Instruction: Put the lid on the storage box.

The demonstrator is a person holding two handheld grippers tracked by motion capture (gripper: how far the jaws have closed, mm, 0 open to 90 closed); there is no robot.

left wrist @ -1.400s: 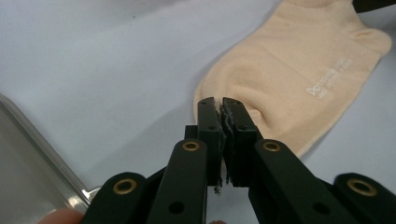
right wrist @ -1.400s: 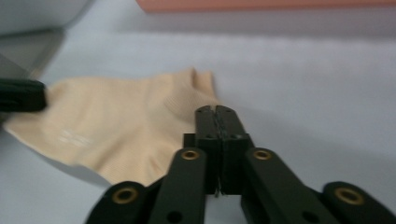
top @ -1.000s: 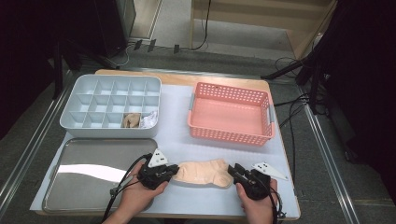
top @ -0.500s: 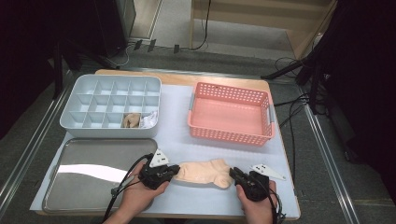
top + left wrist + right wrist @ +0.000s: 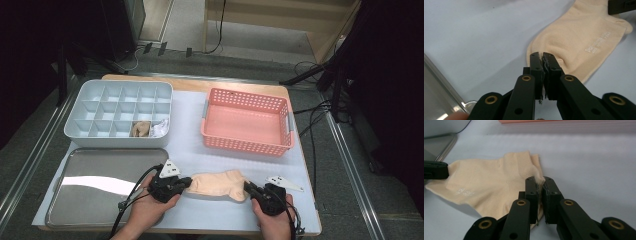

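- Beige sock (image 5: 218,184) flat on the white mat (image 5: 190,150), between tray (image 5: 65,210) and basket (image 5: 246,121).
- Left gripper (image 5: 543,58) pinched on one end.
- Right gripper (image 5: 539,183) just closing on the cuff.
- Lift both ends together, evenly taut.

Open white table surface (image 5: 190,145) is left between the steel tray (image 5: 100,192), divided box (image 5: 120,112) and pink basket (image 5: 247,122); the near edge seems crowded.

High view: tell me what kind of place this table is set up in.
Probably a lab or workshop set up for recording handling tasks, not a home. A work table holds a divided sorting tray, a pink basket and a metal tray; cables trail over the bare floor beside dark equipment stands.
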